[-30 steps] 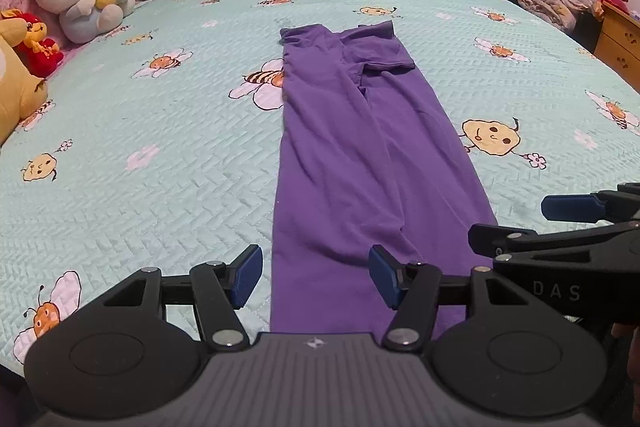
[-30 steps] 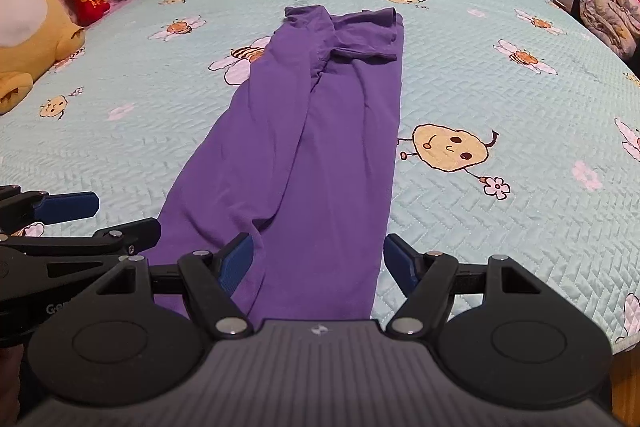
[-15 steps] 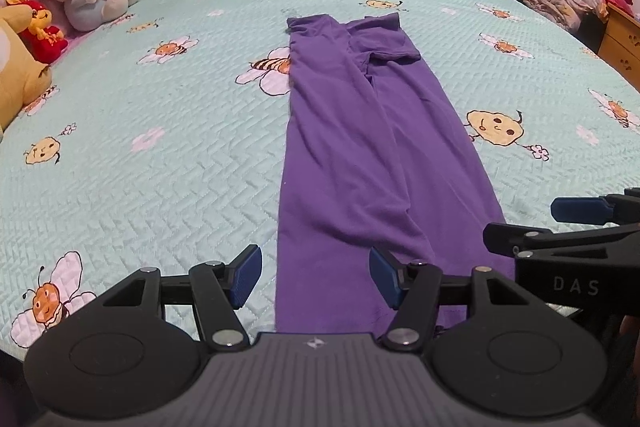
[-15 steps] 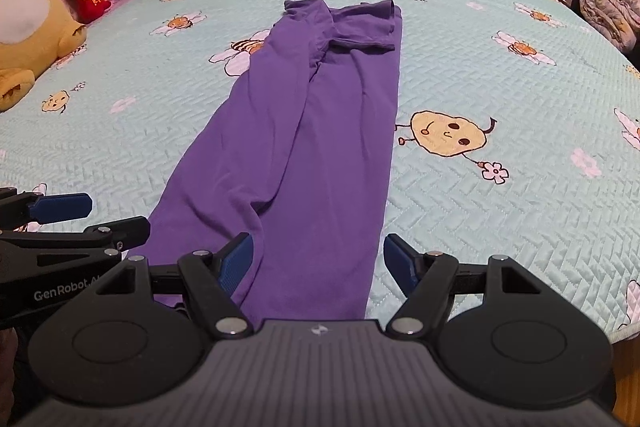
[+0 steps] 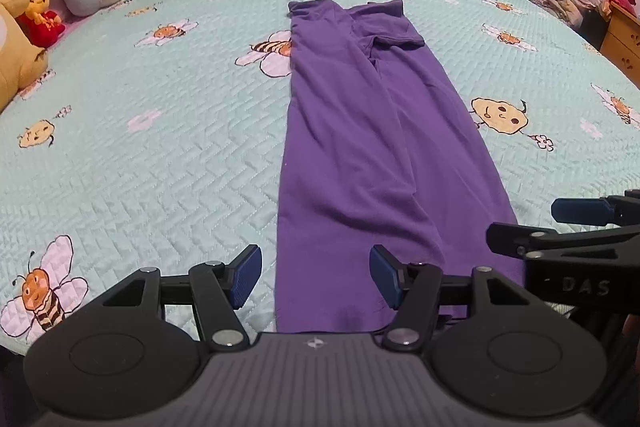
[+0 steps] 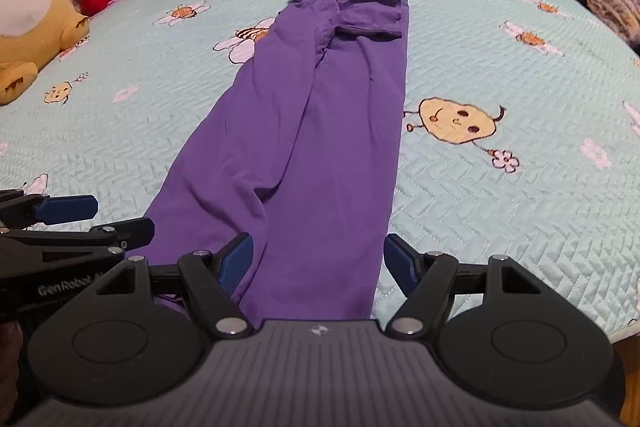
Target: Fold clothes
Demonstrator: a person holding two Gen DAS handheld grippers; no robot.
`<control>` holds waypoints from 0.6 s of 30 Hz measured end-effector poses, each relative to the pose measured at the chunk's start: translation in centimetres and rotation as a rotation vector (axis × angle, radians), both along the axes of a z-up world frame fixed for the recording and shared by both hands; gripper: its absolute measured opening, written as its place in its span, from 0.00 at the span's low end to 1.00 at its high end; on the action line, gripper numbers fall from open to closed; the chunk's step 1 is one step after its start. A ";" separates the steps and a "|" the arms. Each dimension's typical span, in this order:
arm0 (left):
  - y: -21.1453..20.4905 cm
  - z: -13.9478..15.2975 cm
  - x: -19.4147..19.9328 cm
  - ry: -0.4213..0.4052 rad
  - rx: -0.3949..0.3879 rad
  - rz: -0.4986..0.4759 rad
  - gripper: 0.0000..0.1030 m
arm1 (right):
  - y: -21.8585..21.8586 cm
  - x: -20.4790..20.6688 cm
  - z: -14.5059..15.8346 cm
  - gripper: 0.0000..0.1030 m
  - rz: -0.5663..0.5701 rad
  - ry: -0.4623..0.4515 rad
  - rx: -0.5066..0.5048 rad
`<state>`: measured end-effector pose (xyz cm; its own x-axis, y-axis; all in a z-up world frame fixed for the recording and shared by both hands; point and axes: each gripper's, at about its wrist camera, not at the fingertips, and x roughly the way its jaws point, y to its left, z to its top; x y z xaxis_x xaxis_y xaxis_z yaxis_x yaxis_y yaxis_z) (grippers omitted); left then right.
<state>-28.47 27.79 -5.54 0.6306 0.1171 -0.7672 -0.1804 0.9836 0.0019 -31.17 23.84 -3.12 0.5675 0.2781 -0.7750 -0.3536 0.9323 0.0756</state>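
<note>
Purple garment folded into a long strip, cross folds still open

The purple garment (image 5: 360,131) lies flat on the bed (image 5: 160,147) with both sides and a sleeve turned in; folding it along its length seems to remain. The left claw (image 5: 316,277) and right claw (image 6: 318,263) hover wide open over its near hem, holding nothing.

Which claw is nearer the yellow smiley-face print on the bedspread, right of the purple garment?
Right. The right claw sits over the purple garment's near right edge, on the smiley print's side. The left claw straddles the near left edge, farther off.
</note>
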 end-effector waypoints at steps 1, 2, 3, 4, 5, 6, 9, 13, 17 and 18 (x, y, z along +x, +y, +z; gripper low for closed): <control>0.9 -0.2 -0.1 -0.003 -0.022 0.001 0.62 | -0.6 0.1 -0.2 0.70 0.004 0.007 0.023; 1.8 -0.4 -0.3 -0.007 -0.046 0.002 0.62 | -1.2 0.1 -0.4 0.70 0.007 0.014 0.047; 3.0 -0.7 -0.4 -0.008 -0.079 0.016 0.62 | -2.1 0.2 -0.6 0.70 0.005 0.017 0.081; 4.2 -1.0 -0.5 -0.009 -0.114 0.032 0.62 | -3.2 0.2 -0.9 0.70 -0.009 0.014 0.122; 5.3 -1.4 -0.6 -0.005 -0.148 0.040 0.62 | -4.4 0.2 -1.1 0.70 -0.024 0.012 0.163; 6.3 -1.8 -0.7 -0.002 -0.182 0.047 0.62 | -5.8 0.3 -1.6 0.70 -0.038 0.019 0.216; 8.8 -3.3 -0.8 0.017 -0.304 0.067 0.61 | -10.0 1.3 -3.7 0.70 -0.094 0.143 0.411; 10.4 -5.1 -0.7 0.022 -0.522 0.090 0.61 | -14.4 2.5 -8.0 0.70 -0.177 0.366 0.742; 11.6 -6.6 -0.5 0.017 -0.730 0.112 0.63 | -15.1 2.8 -10.6 0.70 -0.230 0.480 0.946; 11.9 -7.0 -0.5 0.016 -0.782 0.117 0.63 | -15.0 2.9 -10.9 0.70 -0.232 0.496 0.966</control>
